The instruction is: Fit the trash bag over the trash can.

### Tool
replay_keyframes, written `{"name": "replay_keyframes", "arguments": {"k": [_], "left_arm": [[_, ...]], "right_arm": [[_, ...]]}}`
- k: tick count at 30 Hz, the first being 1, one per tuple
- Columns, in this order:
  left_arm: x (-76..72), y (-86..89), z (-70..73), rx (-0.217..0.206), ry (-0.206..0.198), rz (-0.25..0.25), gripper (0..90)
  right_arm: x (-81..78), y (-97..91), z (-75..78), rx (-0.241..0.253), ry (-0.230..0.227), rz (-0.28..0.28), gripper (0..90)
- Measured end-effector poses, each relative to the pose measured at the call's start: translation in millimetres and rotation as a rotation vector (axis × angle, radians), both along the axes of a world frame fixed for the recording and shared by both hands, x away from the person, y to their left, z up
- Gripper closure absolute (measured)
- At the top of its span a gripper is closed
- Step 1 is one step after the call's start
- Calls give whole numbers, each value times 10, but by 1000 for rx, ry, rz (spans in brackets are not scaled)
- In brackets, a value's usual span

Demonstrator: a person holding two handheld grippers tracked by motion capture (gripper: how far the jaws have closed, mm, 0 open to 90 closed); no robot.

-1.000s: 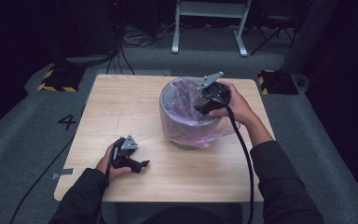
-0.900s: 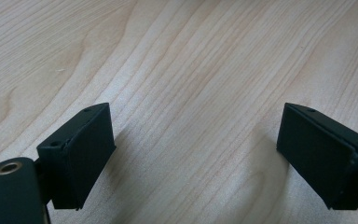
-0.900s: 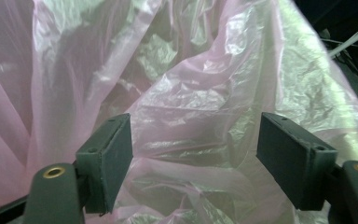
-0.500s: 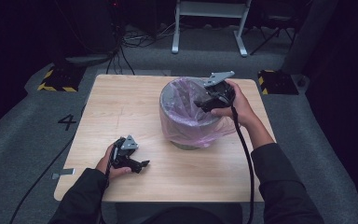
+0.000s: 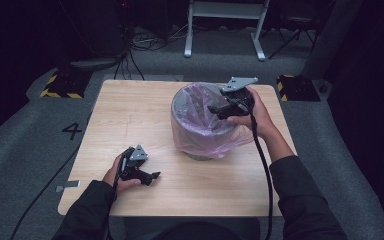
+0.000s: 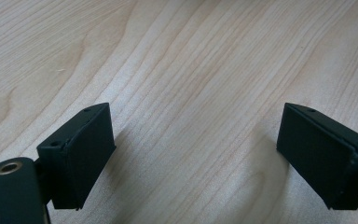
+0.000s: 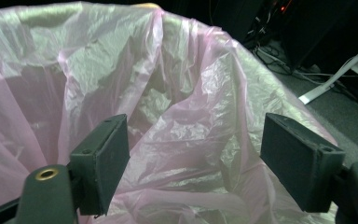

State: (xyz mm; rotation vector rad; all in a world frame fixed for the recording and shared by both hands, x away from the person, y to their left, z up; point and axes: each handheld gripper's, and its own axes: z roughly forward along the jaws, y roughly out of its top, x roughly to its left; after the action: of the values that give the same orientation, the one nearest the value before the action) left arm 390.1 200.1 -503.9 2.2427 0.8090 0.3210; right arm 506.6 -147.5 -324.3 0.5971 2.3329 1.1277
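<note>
Wooden table (image 5: 130,120), both jaws wide, empty.

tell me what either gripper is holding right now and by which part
Nothing is held. The right gripper is open at the rim of the pink bag in the bin. The left gripper is open over the bare table.

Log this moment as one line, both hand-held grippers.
left hand-held gripper: open, on table | right hand-held gripper: open, over pink bag in bin
</note>
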Motion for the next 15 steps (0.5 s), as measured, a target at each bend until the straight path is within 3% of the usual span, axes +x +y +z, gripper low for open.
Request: {"name": "replay_keyframes", "arguments": {"k": [15], "left_arm": [[0, 0, 0, 0, 0, 0, 109]], "right_arm": [[-126, -69, 54, 75, -24, -3, 239]]}}
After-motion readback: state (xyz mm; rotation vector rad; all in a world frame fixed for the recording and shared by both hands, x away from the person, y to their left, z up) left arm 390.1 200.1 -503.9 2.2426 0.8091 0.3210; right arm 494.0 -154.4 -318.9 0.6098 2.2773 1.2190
